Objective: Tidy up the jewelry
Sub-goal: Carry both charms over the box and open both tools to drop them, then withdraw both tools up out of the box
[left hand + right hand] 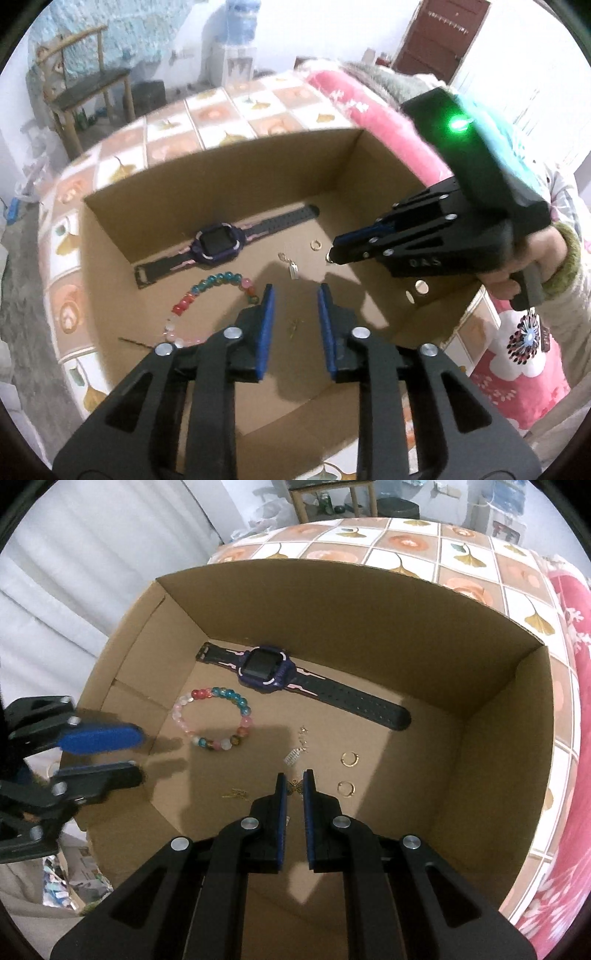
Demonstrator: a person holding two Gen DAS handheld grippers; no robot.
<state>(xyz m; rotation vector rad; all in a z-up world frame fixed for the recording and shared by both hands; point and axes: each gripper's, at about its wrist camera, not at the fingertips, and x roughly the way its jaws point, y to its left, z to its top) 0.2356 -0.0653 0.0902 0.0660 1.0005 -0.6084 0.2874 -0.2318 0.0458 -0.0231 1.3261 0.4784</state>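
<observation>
An open cardboard box holds a purple watch, a bead bracelet, a silver tag pendant and two gold rings. My right gripper reaches down into the box, shut on a small gold butterfly charm that shows at its tips. In the left wrist view the right gripper has a gold glint at its tip. My left gripper is open, with nothing between its pads. Another small gold charm lies on the box floor below it.
The box sits on a table with a tile-pattern cloth. A pink flowered blanket lies along the right side. A person's hand holds the right gripper. A wooden chair stands beyond the table.
</observation>
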